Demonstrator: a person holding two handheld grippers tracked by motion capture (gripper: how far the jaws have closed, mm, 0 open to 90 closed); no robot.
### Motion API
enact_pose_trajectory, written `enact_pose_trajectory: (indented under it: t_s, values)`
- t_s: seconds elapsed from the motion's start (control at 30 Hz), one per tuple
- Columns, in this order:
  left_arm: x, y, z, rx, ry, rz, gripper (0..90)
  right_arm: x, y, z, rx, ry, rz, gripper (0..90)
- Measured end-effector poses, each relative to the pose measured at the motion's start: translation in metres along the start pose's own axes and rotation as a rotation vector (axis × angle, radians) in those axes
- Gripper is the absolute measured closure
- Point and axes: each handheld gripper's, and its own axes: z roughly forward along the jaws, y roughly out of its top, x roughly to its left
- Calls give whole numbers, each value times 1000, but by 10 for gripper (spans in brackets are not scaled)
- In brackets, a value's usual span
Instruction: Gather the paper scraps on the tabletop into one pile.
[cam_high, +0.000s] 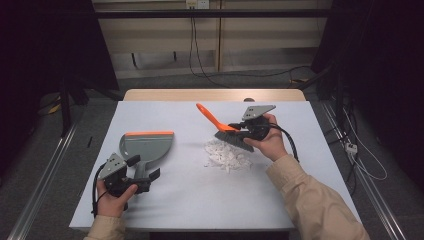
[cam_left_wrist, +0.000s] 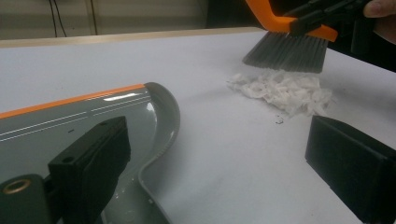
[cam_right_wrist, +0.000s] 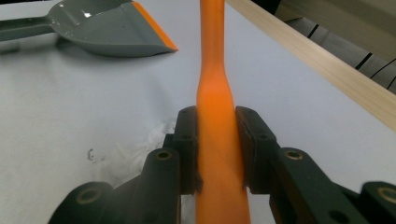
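We hold the hand brush (cam_high: 226, 128) by its orange handle, and the right gripper (cam_right_wrist: 215, 140) has its jaws clamped on the waist of that handle, just above the bristle head. The grey bristles (cam_left_wrist: 286, 52) hang just over the far edge of a pile of white paper shreds (cam_high: 227, 155) near the middle of the white table (cam_high: 200, 200). The shreds look very light and loose, so we judge short, gentle strokes will keep them from scattering; the plastic handle is stiff and smooth, and a grip low on it gives good control. Well apart to the left lies the grey dustpan (cam_high: 145, 147), its orange lip pointing away from us. The left gripper (cam_high: 142, 182) sits at the dustpan's handle, jaws spread apart, one over the pan and the other beside it.
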Motion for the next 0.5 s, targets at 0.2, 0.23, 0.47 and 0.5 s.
enact_pose_trajectory:
  t_s: [0.2,0.23,0.47,0.5]
  values:
    - [2,-1,0,3,4,-3,63,-11,0,10,-23,3,7,713]
    - [2,-1,0,4,5,-3,63,-13,0,14,-25,5,8,713]
    - [2,-1,2,4,2,-11,63,-18,2,40,-9,25,-17,713]
    - [2,-1,1,3,3,-11,63,-18,3,43,-8,25,-22,713]
